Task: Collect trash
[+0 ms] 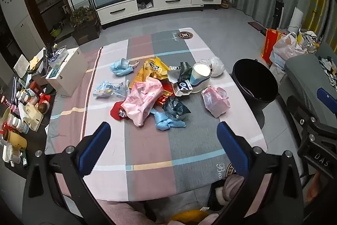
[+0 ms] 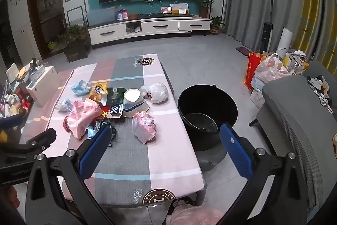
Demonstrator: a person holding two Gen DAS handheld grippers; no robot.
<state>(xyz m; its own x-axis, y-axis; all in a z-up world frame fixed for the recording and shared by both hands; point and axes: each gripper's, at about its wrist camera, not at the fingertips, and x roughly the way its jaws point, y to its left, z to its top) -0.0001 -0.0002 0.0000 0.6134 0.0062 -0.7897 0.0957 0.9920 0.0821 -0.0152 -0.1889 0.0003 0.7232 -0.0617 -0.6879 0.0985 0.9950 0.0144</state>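
Note:
A heap of trash lies mid-table: a big pink plastic bag, a smaller pink bag, a yellow snack bag, a tipped paper cup, a white bag, blue masks and a blue cloth. A black bucket stands on the floor right of the table. My left gripper is open and empty above the near table. My right gripper is open and empty, between the table's edge and the bucket.
The table has a pink and grey checked cloth. A cluttered side table with bottles and a white box stand at the left. A grey sofa and full bags are at the right.

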